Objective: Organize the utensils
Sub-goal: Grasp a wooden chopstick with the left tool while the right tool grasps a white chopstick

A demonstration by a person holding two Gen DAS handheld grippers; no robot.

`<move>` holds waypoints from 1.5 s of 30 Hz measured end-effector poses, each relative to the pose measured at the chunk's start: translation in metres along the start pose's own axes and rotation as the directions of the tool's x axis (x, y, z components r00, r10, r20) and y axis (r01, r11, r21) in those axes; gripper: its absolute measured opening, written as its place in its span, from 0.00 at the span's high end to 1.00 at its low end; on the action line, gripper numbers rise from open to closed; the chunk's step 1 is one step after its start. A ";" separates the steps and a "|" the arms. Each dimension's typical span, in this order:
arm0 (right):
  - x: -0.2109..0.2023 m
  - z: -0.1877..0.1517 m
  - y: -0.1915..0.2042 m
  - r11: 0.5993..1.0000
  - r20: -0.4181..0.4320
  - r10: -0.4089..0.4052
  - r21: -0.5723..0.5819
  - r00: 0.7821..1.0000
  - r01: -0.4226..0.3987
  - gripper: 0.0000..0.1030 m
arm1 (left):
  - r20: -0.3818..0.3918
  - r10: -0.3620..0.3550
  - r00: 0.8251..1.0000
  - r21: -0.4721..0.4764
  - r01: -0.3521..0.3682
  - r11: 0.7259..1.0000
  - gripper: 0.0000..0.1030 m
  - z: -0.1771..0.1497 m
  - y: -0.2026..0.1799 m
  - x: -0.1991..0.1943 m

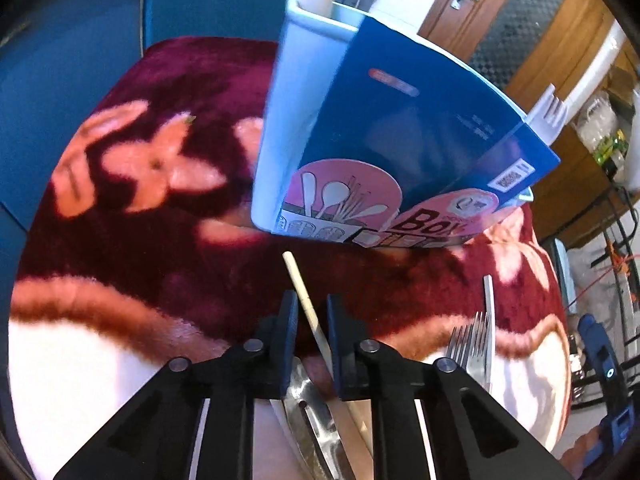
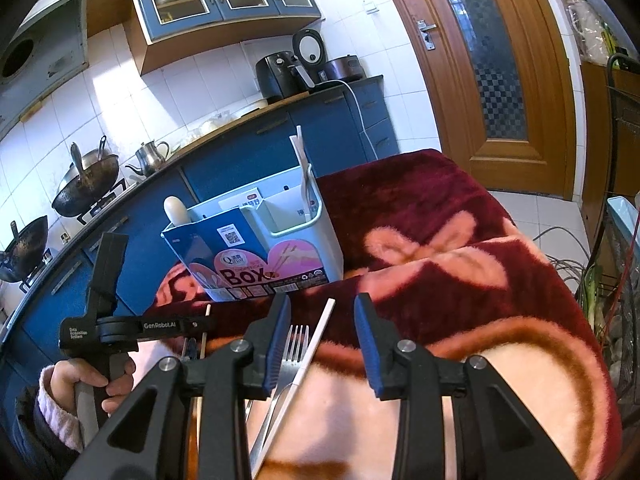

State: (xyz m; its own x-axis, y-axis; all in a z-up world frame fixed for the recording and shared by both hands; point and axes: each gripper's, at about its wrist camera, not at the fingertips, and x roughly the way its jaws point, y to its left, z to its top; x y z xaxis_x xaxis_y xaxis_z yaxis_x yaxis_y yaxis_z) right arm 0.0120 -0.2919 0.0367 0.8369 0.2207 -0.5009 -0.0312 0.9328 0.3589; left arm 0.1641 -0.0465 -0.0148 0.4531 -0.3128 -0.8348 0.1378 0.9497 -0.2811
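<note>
A pale utensil box with a blue printed sleeve is seen standing upright on a dark red blanket patterned with pink flowers. In its compartments a cream handle is held at the left and white utensils at the far right.

In the left wrist view, the left gripper is pointed steeply down at the blanket just near of the box. A wooden chopstick is seen between its blue fingers, with narrow gaps visible on both sides; the fingers are nearly together, but whether the stick is actually clamped cannot be told. Beneath the gripper a metal utensil is partly hidden. To the right, a fork is lying on the blanket with a metal handle just beside it.

In the right wrist view, the right gripper is held low over the near part of the blanket, its fingers well apart and pressing on nothing. Between them lie the fork, tines toward the box, and a white stick slanting across it. At the left, the left gripper's handle is held by a hand in a pink cuff.
</note>
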 end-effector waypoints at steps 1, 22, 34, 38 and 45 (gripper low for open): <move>0.000 0.000 0.000 1.000 -0.002 -0.001 -0.001 1.000 0.001 0.64 | 0.000 -0.007 1.000 -0.010 0.007 1.000 0.89 0.000 0.001 0.000; 0.028 0.000 0.010 0.999 -0.108 -0.016 -0.030 0.994 0.013 0.64 | 0.248 -0.227 0.942 -0.082 0.254 0.964 0.96 -0.016 0.018 -0.076; 0.079 0.009 0.013 0.997 -0.302 -0.071 -0.028 0.951 0.065 0.68 | 0.468 -0.138 0.873 0.026 0.142 0.990 0.96 -0.019 0.015 -0.122; 0.098 0.012 0.010 0.997 -0.370 -0.073 -0.013 0.926 0.073 0.75 | 0.496 -0.123 0.860 0.052 0.112 0.992 0.96 -0.022 0.013 -0.128; 0.118 0.013 0.003 0.997 -0.449 -0.060 0.019 0.892 0.076 0.88 | 0.513 -0.132 0.848 0.065 0.115 0.991 0.96 -0.024 0.015 -0.133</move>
State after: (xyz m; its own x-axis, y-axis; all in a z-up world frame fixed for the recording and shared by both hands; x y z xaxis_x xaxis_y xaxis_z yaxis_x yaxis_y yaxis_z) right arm 0.1176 -0.2667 -0.0105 0.5029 0.2688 -0.8215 0.0428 0.9415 0.3342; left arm 0.0848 0.0088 0.0809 0.8180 -0.3844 -0.4280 0.2457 0.9062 -0.3443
